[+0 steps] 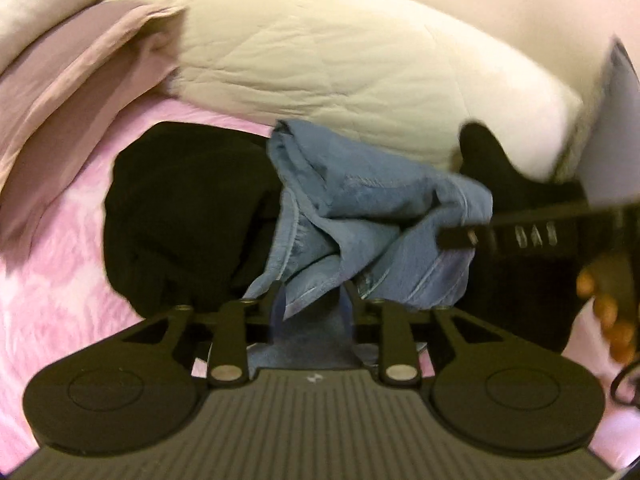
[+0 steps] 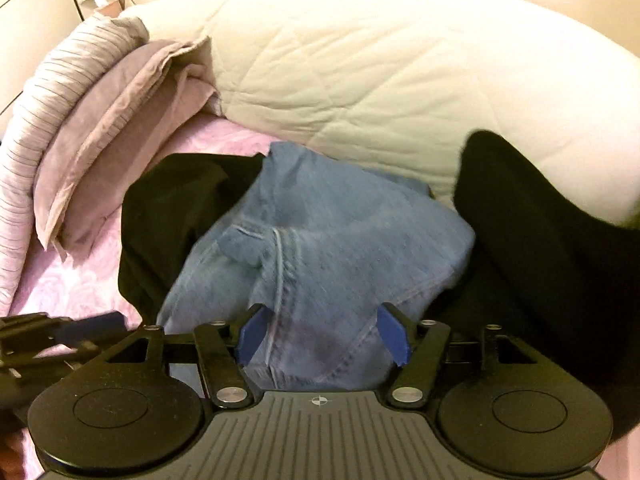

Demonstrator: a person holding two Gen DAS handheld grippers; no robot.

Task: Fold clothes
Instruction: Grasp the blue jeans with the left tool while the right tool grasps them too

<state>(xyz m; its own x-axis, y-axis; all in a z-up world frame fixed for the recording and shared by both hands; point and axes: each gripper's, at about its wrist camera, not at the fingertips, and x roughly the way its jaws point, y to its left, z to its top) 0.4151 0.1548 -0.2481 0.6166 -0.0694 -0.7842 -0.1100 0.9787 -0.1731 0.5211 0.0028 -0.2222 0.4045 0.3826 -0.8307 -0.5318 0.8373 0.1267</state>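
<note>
The left gripper (image 1: 310, 296) appears to pinch a fold of the jeans (image 1: 360, 216); the right gripper (image 2: 320, 334) stands wide, denim between its fingers. Stiff, seamed denim lies bunched over black garments (image 2: 172, 208) on the pink bed (image 1: 52, 264); an even lift keeps seams aligned. Beyond lies a quilted duvet (image 2: 360, 80).

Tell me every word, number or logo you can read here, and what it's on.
Pale marks on the right claw's side: too blurred to read.
Crosshair sign on the right claw's grey body: no words.
Tiny white logo on the left claw's body: unreadable.
Jeans: no label showing.
</note>
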